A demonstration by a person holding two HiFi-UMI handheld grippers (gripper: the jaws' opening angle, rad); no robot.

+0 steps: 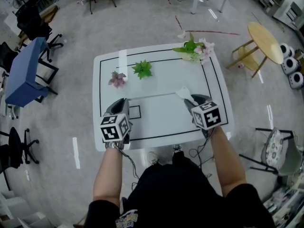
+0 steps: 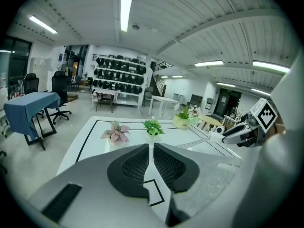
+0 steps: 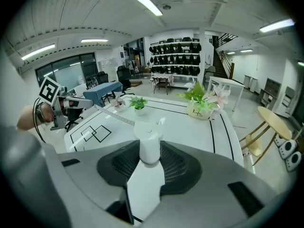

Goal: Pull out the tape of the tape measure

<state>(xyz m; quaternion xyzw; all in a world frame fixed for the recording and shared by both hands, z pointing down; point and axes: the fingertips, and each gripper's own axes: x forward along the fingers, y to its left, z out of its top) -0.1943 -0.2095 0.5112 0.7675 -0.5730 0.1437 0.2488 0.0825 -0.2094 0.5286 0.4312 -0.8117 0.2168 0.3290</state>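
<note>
The person wears a black top (image 1: 180,194) with short sleeves and a small pale print on it. The left gripper (image 1: 124,101) and the right gripper (image 1: 191,100) are grey with smooth, rounded shells. Each one carries a white cube (image 1: 114,127) with black square marks. The pads (image 2: 135,167) inside are black with lots of tiny holes. Thin cables (image 1: 129,159) hang from both grippers.

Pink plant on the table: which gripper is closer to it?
Left. The left gripper is just below the pink plant in the head view. The right gripper, holding the tape measure, is well off toward the table's right side.
</note>
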